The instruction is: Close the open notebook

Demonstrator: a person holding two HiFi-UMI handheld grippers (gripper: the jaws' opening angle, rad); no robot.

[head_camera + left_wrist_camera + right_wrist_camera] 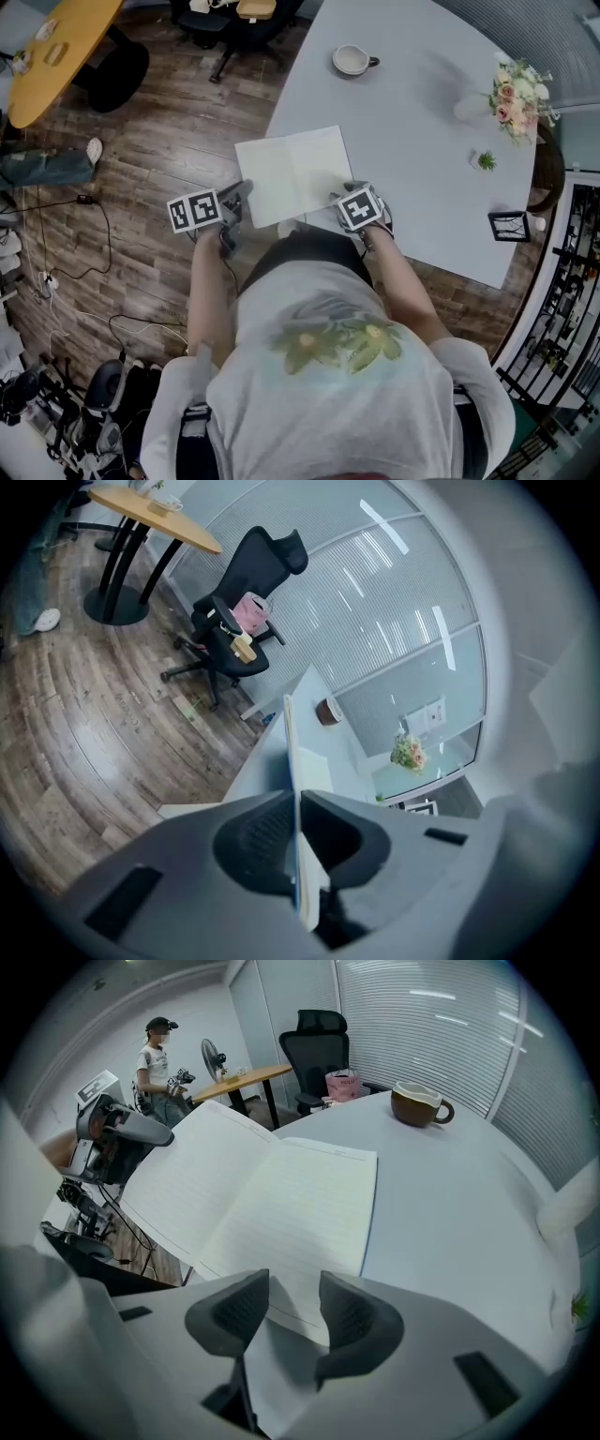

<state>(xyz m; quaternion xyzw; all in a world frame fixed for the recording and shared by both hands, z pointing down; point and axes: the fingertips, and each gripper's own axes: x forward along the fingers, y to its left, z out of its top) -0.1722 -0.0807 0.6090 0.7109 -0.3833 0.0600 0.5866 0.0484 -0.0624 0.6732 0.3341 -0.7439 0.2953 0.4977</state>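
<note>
At the left near corner of the open notebook (295, 173), which lies at the near edge of the pale table (422, 141) with its left leaf reaching out past that edge, the left gripper (298, 808) has its jaws pressed together on the leaf's outer margin. The margin shows edge-on as a thin sheet between the pads. That looks a sound place to hold: the free edge farthest from the spine, where a small lift should swing the whole leaf over. The book seems light and thin, its lined pages soft enough to bow or fan, so the leaf will probably sag and needs carrying right across rather than flicking. Smooth paper in a narrow pinch could also slip or crease. Across the spine the right leaf rests flat on the table. At its near corner the right gripper (293, 1293) points steeply down, jaws spread, with the page's margin below the gap and neither pad pressing on it. It would need to clear that corner before the left leaf lands.
</note>
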